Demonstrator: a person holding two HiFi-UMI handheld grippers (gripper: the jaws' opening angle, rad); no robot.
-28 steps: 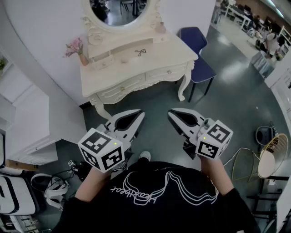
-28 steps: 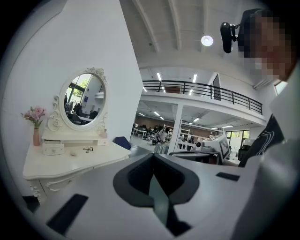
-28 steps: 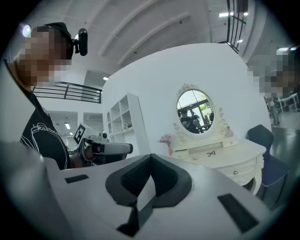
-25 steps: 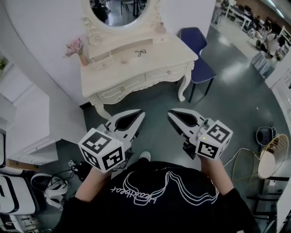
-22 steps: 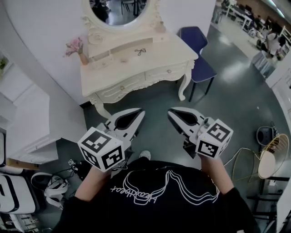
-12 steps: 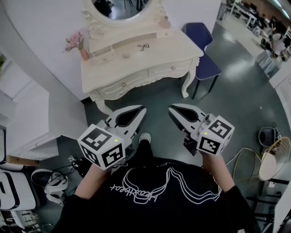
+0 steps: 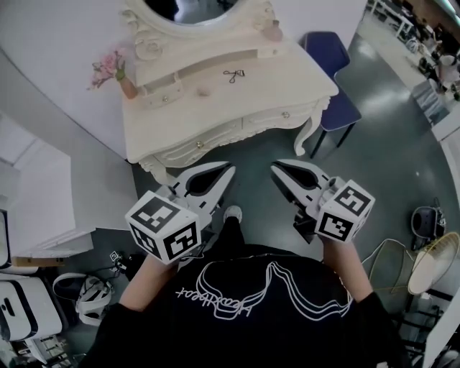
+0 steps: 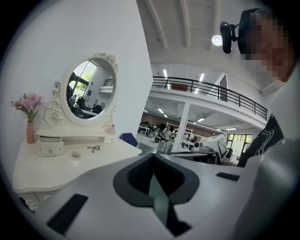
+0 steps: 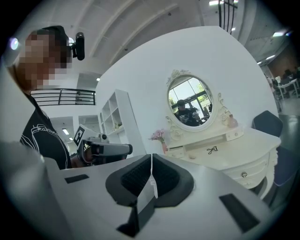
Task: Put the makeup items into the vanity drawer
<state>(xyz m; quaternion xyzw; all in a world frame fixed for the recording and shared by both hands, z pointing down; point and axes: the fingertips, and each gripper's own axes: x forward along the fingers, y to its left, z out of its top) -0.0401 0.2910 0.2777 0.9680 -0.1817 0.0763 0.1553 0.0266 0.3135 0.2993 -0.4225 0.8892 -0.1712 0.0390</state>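
Observation:
A cream vanity table (image 7: pixel 280 83) with an oval mirror (image 7: pixel 190 7) stands ahead of me against the wall, its front drawers (image 7: pixel 201 143) closed. On its top lie a black eyelash curler (image 7: pixel 231 73) and a small pale round item (image 7: pixel 203 91). A pink bottle (image 7: pixel 272 30) stands on the upper shelf. My left gripper (image 7: pixel 230 168) and right gripper (image 7: pixel 274 165) are side by side over the floor, short of the table's front. Both are shut with nothing between the jaws. The left gripper view shows the curler (image 8: pixel 93 148), and the right gripper view shows it too (image 9: pixel 212 150).
A vase of pink flowers (image 7: pixel 109 70) stands at the table's left, beside a small drawer box (image 7: pixel 162 90). A blue chair (image 7: pixel 336 65) is at the table's right. White shelving (image 7: pixel 36 208) lines the left wall. Gear (image 7: pixel 83 298) lies on the floor, lower left.
The vanity has come nearer and sits lower in the head view as the person walks towards it. Both grippers moved forward with the body and stayed shut.

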